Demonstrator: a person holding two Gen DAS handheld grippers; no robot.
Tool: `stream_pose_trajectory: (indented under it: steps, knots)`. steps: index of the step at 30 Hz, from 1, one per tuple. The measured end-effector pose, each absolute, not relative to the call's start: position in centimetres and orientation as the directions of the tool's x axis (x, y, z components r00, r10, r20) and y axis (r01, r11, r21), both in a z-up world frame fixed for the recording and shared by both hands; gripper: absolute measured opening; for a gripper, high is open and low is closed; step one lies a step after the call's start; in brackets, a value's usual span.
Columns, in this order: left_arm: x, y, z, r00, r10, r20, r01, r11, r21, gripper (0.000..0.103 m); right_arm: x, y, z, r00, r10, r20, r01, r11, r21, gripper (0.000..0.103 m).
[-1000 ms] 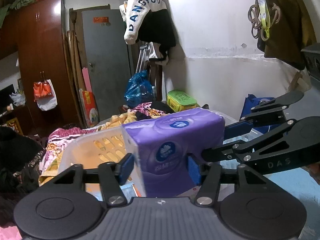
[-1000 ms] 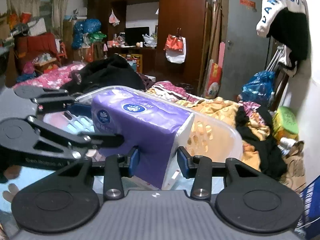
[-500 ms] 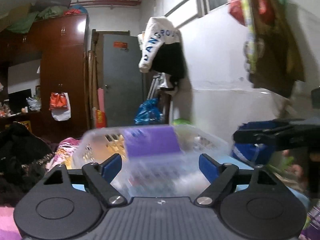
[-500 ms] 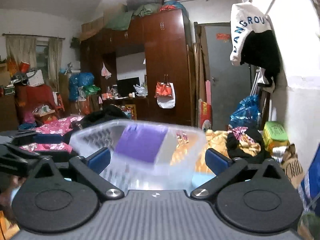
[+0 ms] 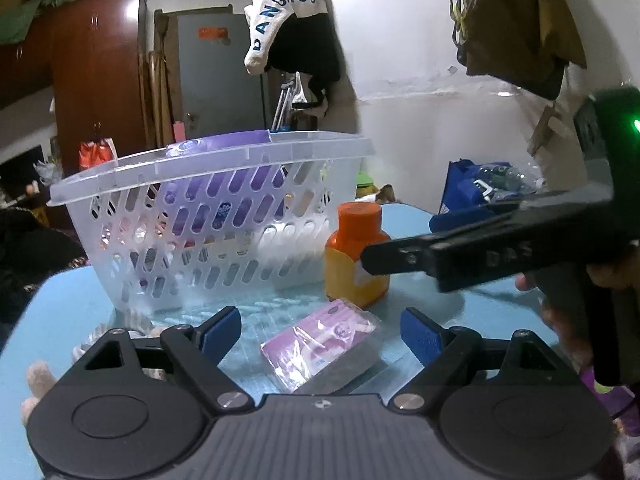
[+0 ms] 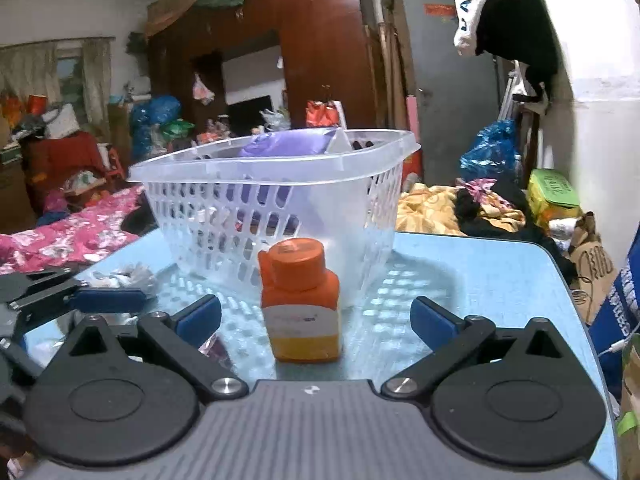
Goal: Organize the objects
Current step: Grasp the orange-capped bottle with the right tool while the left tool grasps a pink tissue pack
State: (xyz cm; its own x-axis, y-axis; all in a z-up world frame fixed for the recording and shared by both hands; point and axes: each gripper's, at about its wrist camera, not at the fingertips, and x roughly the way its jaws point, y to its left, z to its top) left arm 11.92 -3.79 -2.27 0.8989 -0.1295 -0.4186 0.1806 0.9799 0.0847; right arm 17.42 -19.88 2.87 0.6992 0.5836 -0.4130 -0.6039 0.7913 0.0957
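A clear plastic basket (image 5: 224, 168) (image 6: 280, 168) stands on the blue table (image 5: 472, 304) (image 6: 480, 272) with a purple tissue pack (image 5: 224, 144) (image 6: 288, 142) inside it. An orange bottle (image 5: 356, 256) (image 6: 302, 300) stands upright in front of the basket. A small pink wrapped pack (image 5: 320, 344) lies flat on the table. My left gripper (image 5: 322, 332) is open, with the pink pack between its fingers. My right gripper (image 6: 316, 318) is open, with the orange bottle between its fingers, not touching. The right gripper also shows in the left wrist view (image 5: 480, 248).
A plush toy (image 5: 40, 380) lies at the table's left front. A blue bag (image 5: 472, 196) sits at the table's far right by the white wall. A bed with clothes (image 6: 452, 208) and a dark wardrobe (image 6: 320, 52) lie beyond the table.
Both grippers let go of the purple tissue pack, which now sits in the basket. Both opened wide and drew back and down toward the table.
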Motion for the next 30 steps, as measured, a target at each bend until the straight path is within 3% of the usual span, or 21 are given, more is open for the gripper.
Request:
stream_pose_trajectory:
  steps: [8,11,13,18,22,30]
  knots:
    - [12.3,-5.2,-2.8,0.895,-0.135,-0.425,0.199,0.974,0.111,0.089,18.1,-20.1,1.6,0.697,0.569,-0.437,-0.587,0.802,0.109,0.091]
    - [12.5,-5.9,-3.3,0.904,-0.078,-0.421,0.163,0.972,0.169,0.089,18.6,-20.3,1.4,0.685,0.576,-0.446,-0.59,0.798,0.124,0.085]
    - [12.6,-6.1,-3.4,0.909,-0.048,-0.414,0.137,0.973,0.188,0.089,18.8,-20.1,1.3,0.679,0.573,-0.459,-0.591,0.797,0.121,0.077]
    - [12.6,-6.2,-3.3,0.909,-0.06,-0.413,0.141,0.976,0.168,0.089,18.9,-19.9,1.3,0.674,0.571,-0.469,-0.597,0.795,0.11,0.069]
    - [12.6,-6.5,-3.5,0.908,-0.059,-0.415,0.142,0.975,0.171,0.089,18.5,-19.7,1.5,0.688,0.557,-0.465,-0.593,0.801,0.082,0.053]
    - [13.5,-6.9,-3.6,0.902,0.013,-0.432,0.088,0.973,0.212,0.089,18.4,-19.7,1.7,0.689,0.559,-0.462,-0.59,0.802,0.091,0.053]
